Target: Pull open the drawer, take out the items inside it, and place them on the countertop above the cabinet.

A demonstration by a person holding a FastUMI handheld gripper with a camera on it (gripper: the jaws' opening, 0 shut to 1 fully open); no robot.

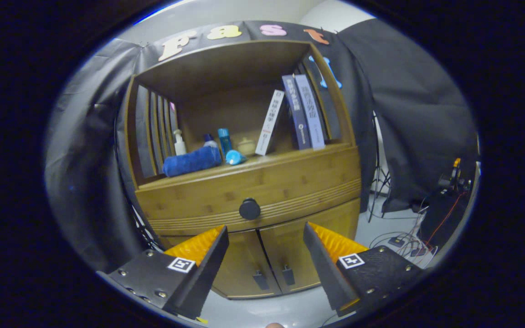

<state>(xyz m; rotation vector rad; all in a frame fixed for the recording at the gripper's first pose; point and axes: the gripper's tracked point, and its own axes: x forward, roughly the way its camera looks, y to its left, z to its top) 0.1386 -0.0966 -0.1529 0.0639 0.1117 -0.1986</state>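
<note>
Black cloth drapes the booth behind and to both sides of a bamboo-coloured wooden cabinet (249, 182), which stands on a pale grey floor (290, 310). On the cabinet's left side, a row of upright wooden slats (153, 130) forms the wall of the open upper shelf. On the countertop (285, 157) inside that shelf, from left to right, lie or stand a rolled blue towel (192, 161), a small white pump bottle (179, 142) behind it, a small bottle with a dark blue cap (209, 140), a tall teal-blue bottle (224, 140), a round light-blue object (234, 157) at the front, a small beige lidded jar (246, 146), a white book (269, 123) leaning to the right, and two dark blue and lavender books (305, 113) leaning against the right wall. Below the countertop the wide wooden drawer (262, 191) is shut, with its round black knob (249, 209) at the middle of the front panel. Under the drawer are two closed wooden doors (262, 264) with small dark handles (274, 277) near their meeting edges. The gripper (266, 255) hangs in front of the cabinet with its fingers (208, 264) spread wide apart and holding nothing; the knob sits just beyond and above the gap between them. Far right, tangled cables (404, 239) and dark equipment (449, 200) rest on the floor.
</note>
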